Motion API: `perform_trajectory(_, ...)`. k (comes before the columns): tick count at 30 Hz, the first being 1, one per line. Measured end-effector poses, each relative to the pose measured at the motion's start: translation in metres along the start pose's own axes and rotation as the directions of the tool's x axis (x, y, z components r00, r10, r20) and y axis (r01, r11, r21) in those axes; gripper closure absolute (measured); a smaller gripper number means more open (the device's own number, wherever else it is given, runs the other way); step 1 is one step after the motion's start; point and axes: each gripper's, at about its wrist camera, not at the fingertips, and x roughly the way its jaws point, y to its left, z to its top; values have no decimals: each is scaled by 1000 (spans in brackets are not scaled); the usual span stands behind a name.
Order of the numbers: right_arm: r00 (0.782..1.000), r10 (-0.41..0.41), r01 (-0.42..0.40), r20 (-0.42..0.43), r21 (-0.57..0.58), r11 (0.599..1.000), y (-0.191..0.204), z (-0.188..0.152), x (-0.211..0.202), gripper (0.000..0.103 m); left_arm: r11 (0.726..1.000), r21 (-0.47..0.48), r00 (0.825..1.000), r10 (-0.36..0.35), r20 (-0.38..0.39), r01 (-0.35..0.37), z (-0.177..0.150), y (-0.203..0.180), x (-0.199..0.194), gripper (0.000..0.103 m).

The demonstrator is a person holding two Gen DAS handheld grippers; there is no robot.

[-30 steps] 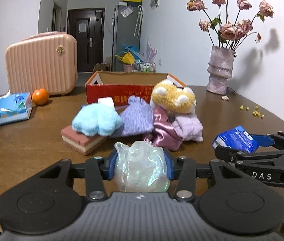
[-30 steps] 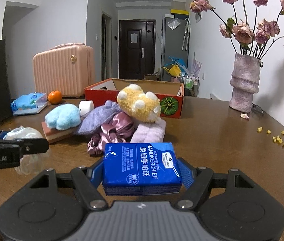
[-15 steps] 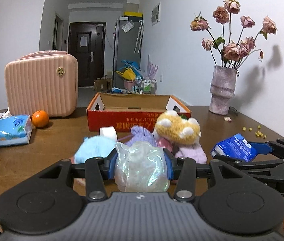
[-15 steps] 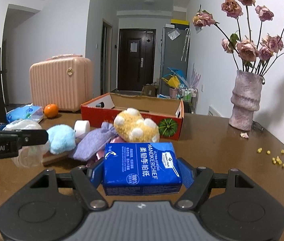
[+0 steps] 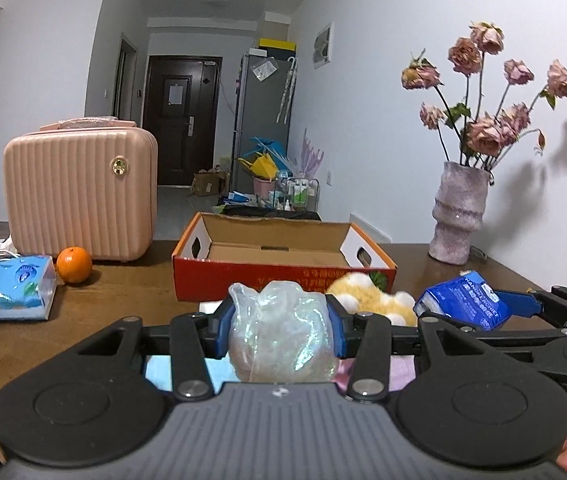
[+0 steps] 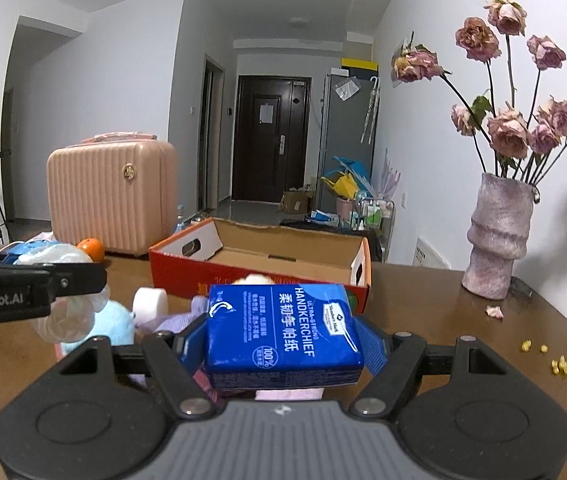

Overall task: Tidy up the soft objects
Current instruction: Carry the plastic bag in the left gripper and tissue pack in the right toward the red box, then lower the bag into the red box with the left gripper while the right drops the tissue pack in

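Left gripper [image 5: 281, 322] is gripping a clear plastic bag [image 5: 281, 340]; right gripper [image 6: 283, 334] is gripping a blue handkerchief pack [image 6: 283, 332], both facing the cardboard box [image 5: 283, 264].

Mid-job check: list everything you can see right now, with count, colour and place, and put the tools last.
Box: 1, red with brown inside, open, mid-table.
Suitcase: 1, pink, far left.
Orange: 1, orange, beside suitcase.
Tissue pack: 1, light blue, left edge.
Vase: 1, mauve, holding dried pink roses, right.
Soft toys: a pile, yellow, light blue, lilac and pink, before the box; count unclear.
White roll: 1, in the pile.
Crumbs: several, yellow, right.
Plastic bag: 1, clear, in left tool.
Handkerchief pack: 1, dark blue, in right tool.
Left tool: black, gripping.
Right tool: black, gripping.
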Motion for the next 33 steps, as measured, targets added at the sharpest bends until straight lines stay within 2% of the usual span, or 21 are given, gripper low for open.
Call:
perform_trajectory(13,998,-14,14,58,4,1000,-8,26,33,29,998,-58,999,13,48,-11,32,7,33,57)
perform_trajectory(33,999,12,-13,51,11,1000,-27,49,103,29,994,-105,997,41,59,-35,66,9,105,57)
